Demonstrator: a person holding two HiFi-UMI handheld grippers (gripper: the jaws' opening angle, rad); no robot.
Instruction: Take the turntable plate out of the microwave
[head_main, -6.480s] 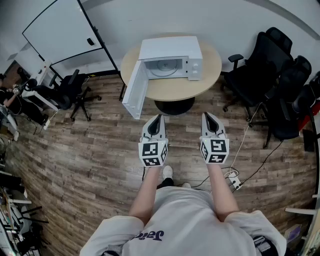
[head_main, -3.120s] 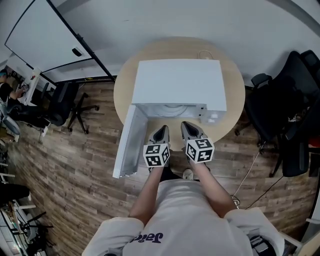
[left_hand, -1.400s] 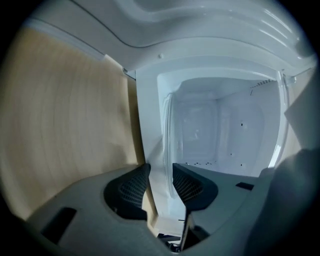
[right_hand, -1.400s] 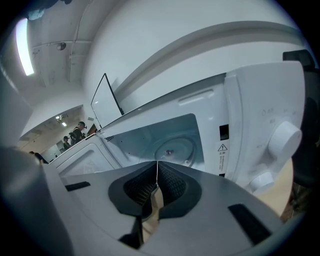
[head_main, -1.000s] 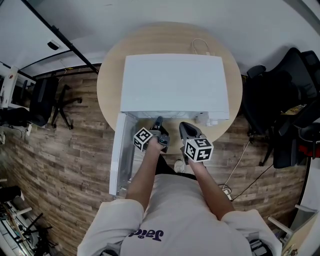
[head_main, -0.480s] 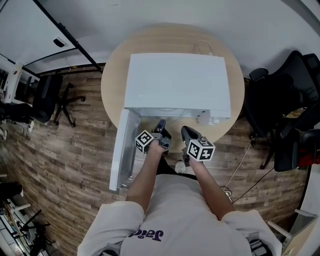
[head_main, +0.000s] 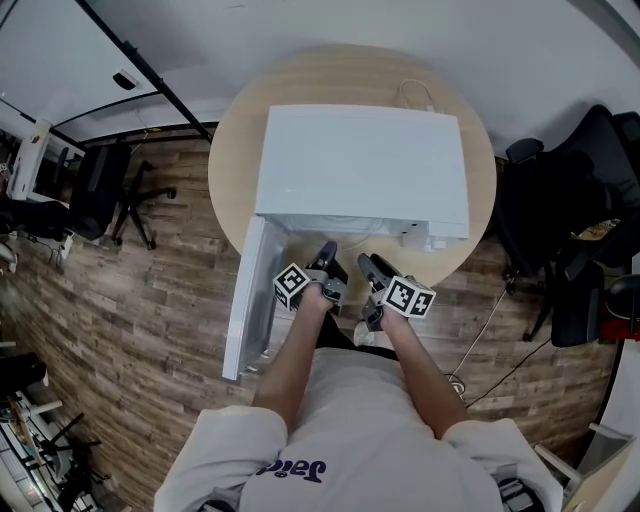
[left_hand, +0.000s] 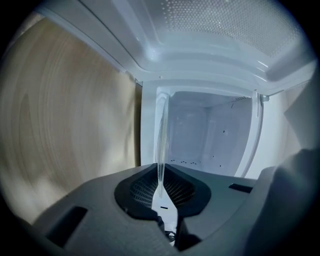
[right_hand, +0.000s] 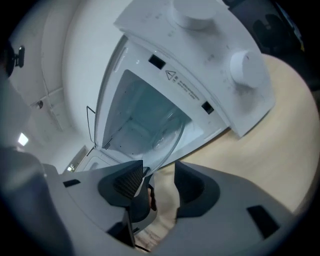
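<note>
Both working at microwave (head_main: 360, 170) mouth: left hand-held gripper (left_hand: 161, 186) just closing, clamping plate (left_hand: 161, 142) rim for pulling out; right hand-held gripper (right_hand: 159, 182) just opening, releasing rim, now loose between jaws.

I take this for an office, black swivel chairs (head_main: 562, 205) crowded at the right, another chair (head_main: 102, 188) at the left, wood-plank floor (head_main: 130, 300), a cable (head_main: 478, 340) trailing over it, a microwave (head_main: 362, 165) on a round desk (head_main: 232, 150)

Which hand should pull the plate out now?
Left. The left gripper has just closed its jaws on the plate rim; the right gripper has just opened its jaws, the rim loose between them.
</note>
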